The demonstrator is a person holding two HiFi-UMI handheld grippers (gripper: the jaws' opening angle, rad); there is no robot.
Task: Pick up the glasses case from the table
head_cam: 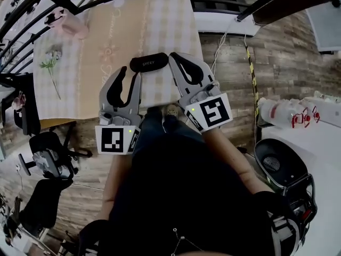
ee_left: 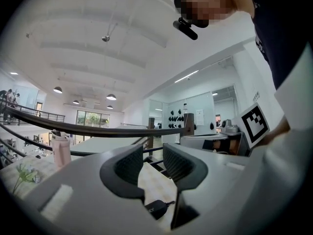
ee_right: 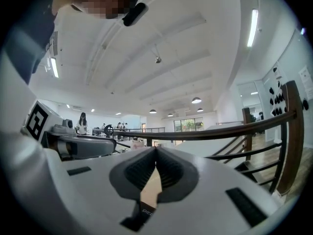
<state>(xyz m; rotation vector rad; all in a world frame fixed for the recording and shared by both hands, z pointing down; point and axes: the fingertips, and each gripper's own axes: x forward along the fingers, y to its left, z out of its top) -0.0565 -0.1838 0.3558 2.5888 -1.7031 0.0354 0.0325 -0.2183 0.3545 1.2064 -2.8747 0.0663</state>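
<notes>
The black glasses case (head_cam: 148, 62) lies on the checked tablecloth (head_cam: 160, 25) near the table's front edge. My left gripper (head_cam: 131, 73) hovers just to its near left, tips close beside the case's left end. In the left gripper view its jaws (ee_left: 152, 156) stand apart with nothing between them, and the case (ee_left: 157, 208) shows below the gap. My right gripper (head_cam: 171, 56) sits at the case's right end. Its tips (ee_right: 155, 150) meet in the right gripper view, and the case (ee_right: 145, 211) peeks out under them. Neither gripper holds the case.
A pink bottle (head_cam: 72, 23) and a flower sprig (head_cam: 51, 63) lie on the table's left part. A dark railing (head_cam: 64, 1) runs behind the table. An office chair (head_cam: 50, 161) stands at the left. A white counter with bottles (head_cam: 282, 113) is at the right.
</notes>
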